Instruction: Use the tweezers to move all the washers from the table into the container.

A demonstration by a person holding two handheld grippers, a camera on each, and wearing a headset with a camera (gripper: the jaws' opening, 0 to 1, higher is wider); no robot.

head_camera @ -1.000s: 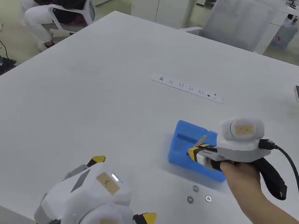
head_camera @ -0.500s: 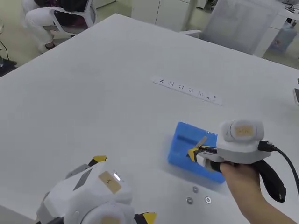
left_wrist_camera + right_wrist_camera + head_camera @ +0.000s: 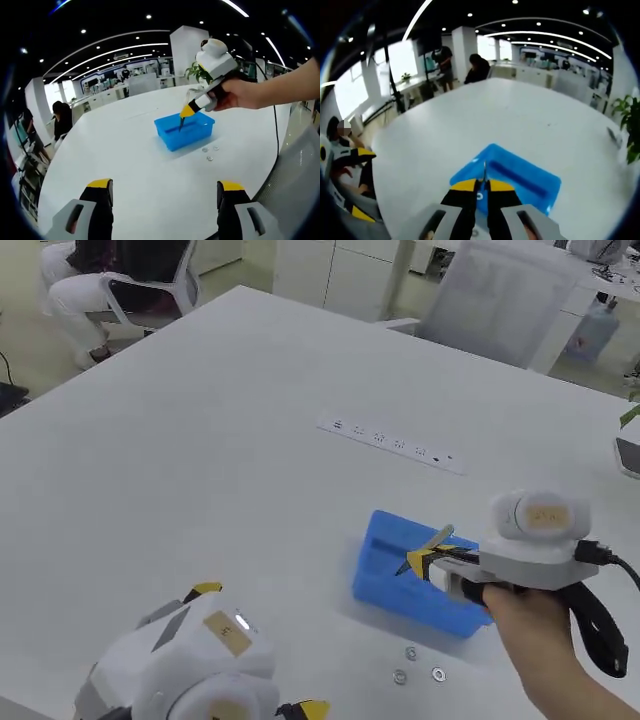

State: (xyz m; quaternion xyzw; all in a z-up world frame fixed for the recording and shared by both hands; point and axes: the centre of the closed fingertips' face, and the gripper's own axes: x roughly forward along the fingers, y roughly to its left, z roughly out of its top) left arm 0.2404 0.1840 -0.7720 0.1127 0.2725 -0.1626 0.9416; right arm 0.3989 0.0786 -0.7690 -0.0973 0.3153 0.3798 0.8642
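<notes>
So the tweezers [image 3: 438, 537] can release into the container [image 3: 380, 585], my right gripper [image 3: 415, 562] clamps them above it; left gripper [image 3: 165, 186] hangs open.

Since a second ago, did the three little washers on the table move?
No. The washers lie just as close beside the blue container's near wall as before; only the view shifted.

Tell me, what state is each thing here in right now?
left gripper: open, holding nothing.
right gripper: shut on the tweezers.
tweezers: held, tips pointing down over the container.
container: upright, open-topped, on the table.
washers: three lying loose on the table beside the container.
</notes>
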